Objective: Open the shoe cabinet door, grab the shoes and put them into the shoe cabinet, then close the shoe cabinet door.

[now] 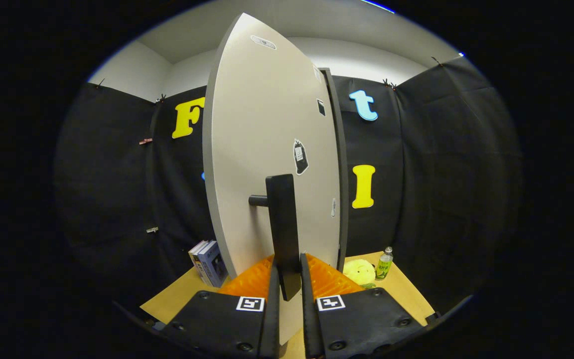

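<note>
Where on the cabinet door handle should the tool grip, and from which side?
Take the handle at its lower end, coming straight at the door face. The bar stands upright, held off the panel by a short post, so fingers fit either side. The tool already straddles that end, fingers close alongside it.

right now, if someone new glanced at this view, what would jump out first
The tall pale grey cabinet door stands straight ahead, seen at an angle, with small stickers on its face. Its long black bar handle runs down between the gripper fingers, which sit close on either side of its lower end. Beyond, on the tan wooden table, a round yellow plush toy lies beside a small green-labelled bottle, right of the door.
</note>
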Available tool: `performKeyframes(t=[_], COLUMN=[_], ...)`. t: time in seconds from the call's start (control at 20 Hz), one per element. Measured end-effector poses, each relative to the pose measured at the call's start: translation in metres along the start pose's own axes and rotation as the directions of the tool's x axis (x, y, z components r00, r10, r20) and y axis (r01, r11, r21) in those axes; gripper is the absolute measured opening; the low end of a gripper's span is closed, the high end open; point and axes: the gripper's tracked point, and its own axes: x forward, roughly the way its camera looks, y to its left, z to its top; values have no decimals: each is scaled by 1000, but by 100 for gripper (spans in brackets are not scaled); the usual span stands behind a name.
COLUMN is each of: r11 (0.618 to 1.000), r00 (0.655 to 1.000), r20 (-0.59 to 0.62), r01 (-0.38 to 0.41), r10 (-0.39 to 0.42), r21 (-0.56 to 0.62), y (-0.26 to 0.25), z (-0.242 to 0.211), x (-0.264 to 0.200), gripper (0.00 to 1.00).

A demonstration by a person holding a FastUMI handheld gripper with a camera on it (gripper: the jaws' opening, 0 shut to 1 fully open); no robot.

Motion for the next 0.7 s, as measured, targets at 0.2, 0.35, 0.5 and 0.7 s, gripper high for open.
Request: performKeyframes(t=[0.2,0.35,0.5,0.7], r11=[999,995,995,993], r00=[999,995,994,991], r20=[23,23,38,59], r01=[42,99,100,122], r10=[-41,-99,-100,-121], r21=[-9,-16,-11,-4], y=[-20,-41,-53,-74], z=[8,11,15,23], x=[-12,-15,-21,-30], gripper=[22,22,20,18])
